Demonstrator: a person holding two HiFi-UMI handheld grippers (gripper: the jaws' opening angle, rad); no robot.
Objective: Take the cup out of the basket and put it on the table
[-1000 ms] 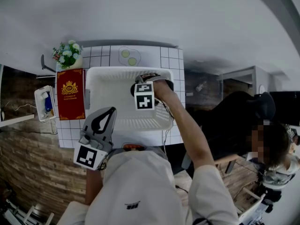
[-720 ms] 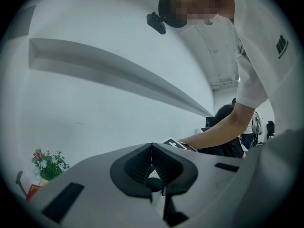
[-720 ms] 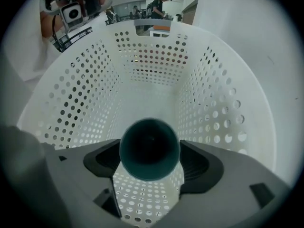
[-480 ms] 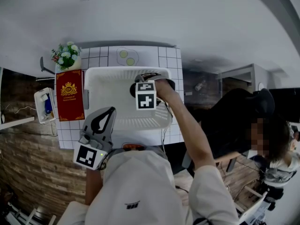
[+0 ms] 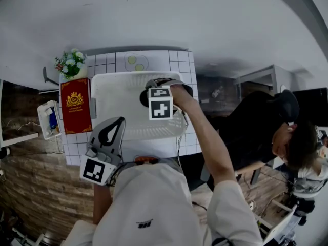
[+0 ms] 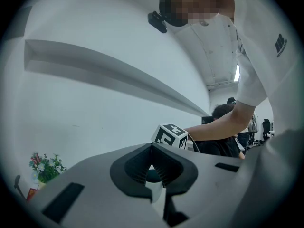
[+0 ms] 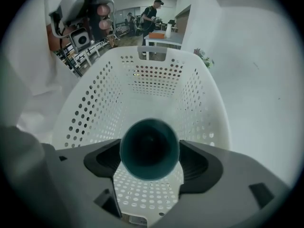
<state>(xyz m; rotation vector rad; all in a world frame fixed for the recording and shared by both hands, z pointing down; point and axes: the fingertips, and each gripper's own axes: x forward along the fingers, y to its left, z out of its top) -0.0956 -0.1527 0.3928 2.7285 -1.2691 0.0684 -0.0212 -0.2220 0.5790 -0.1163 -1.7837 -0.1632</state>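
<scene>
Right gripper (image 7: pixel 150 152): jaws clenched on the dark cup (image 7: pixel 149 145), one pad against each side, the cup lying end-on toward the camera; I judge this a side grasp chosen so the cup can be drawn up past the basket walls.

Cup location: inside the white perforated basket (image 7: pixel 142 75), with the holed floor showing beneath it; I cannot tell whether it is clear of the floor.

Left gripper (image 6: pixel 152 148): jaws closed tip to tip on nothing, held low at the near edge of the tiled table (image 5: pixel 182 65), apart from the basket; I read it as parked out of the lifting path.

Task status, in my judgement: grasp made, extraction not yet done; bare tiles right of the basket offer a setting-down spot; the risk is catching the basket rim on the way out.
</scene>
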